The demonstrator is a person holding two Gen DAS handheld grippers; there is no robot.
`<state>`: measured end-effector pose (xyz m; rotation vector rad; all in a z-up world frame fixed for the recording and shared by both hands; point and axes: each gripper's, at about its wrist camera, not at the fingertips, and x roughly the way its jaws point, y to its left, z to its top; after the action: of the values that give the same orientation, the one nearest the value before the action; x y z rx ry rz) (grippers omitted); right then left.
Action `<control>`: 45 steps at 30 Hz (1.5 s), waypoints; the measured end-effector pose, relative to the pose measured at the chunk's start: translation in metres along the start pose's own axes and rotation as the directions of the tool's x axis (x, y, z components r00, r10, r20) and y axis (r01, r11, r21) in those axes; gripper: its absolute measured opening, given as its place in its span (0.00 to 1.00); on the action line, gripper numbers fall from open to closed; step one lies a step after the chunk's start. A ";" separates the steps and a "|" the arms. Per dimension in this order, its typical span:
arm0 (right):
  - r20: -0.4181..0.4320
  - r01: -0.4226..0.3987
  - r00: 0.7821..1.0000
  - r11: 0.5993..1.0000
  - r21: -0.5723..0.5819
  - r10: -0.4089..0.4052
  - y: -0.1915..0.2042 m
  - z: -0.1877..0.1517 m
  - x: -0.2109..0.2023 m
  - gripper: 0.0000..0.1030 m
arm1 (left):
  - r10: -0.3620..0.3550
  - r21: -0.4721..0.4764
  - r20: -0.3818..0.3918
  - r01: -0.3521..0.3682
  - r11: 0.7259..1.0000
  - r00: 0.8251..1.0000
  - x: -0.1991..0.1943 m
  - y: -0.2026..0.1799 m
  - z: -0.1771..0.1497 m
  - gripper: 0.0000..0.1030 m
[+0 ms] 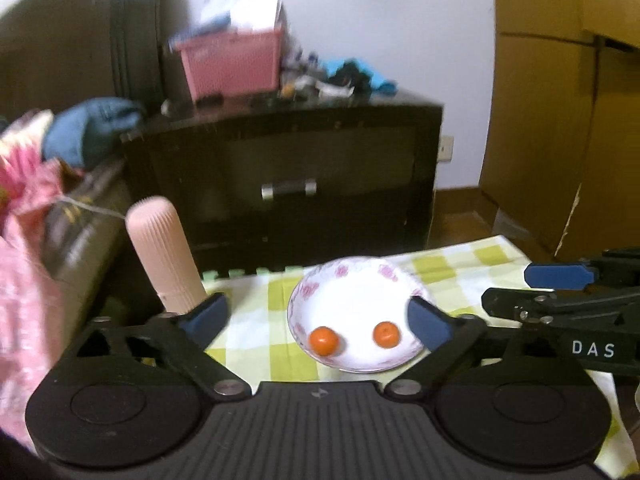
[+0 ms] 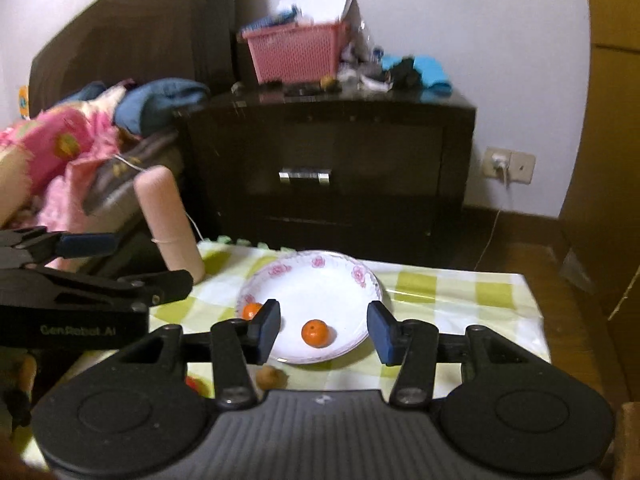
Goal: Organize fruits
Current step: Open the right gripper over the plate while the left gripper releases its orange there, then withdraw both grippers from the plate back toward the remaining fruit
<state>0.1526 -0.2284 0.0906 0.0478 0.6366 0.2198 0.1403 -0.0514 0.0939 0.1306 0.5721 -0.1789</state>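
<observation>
From the left wrist view, the left gripper has its jaws spread wide with nothing between them, hovering over a white plate with pink flowers. Two small oranges lie apart on the plate's near side. The plate rests on a surface covered by a green-and-white checked cloth. A ribbed pink bottle stands upright at the cloth's far left corner. The right gripper reaches in from the right edge. Behind the surface stands a dark cabinet carrying a pink basket and blue clutter; a brown wardrobe fills the right.

From the right wrist view, the right gripper is also wide open and holds nothing, with one orange lying between the blue pads on the plate and the other orange half hidden by the left pad. A small brownish fruit lies on the cloth just before the plate. Bedding piles at the left, and a wall socket sits right of the cabinet.
</observation>
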 end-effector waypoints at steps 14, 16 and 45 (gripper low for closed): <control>-0.079 -0.061 0.994 0.990 0.131 0.071 0.039 -0.074 -0.036 0.53 | 0.061 0.004 -0.096 -0.061 0.998 0.993 -0.056 0.007 -0.066 1.00; -0.092 -0.065 0.993 0.990 0.124 0.077 0.045 -0.080 -0.036 0.53 | 0.066 -0.009 -0.112 -0.068 0.998 0.991 -0.057 0.011 -0.071 1.00; -0.242 -0.063 0.968 0.997 0.039 0.070 0.075 -0.120 0.001 0.53 | 0.056 -0.030 -0.267 -0.066 0.997 0.962 -0.036 0.051 -0.127 1.00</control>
<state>0.0680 -0.1582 0.0020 0.0726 0.8841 0.2835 0.0541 0.0249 0.0119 0.1359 0.8386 -0.0902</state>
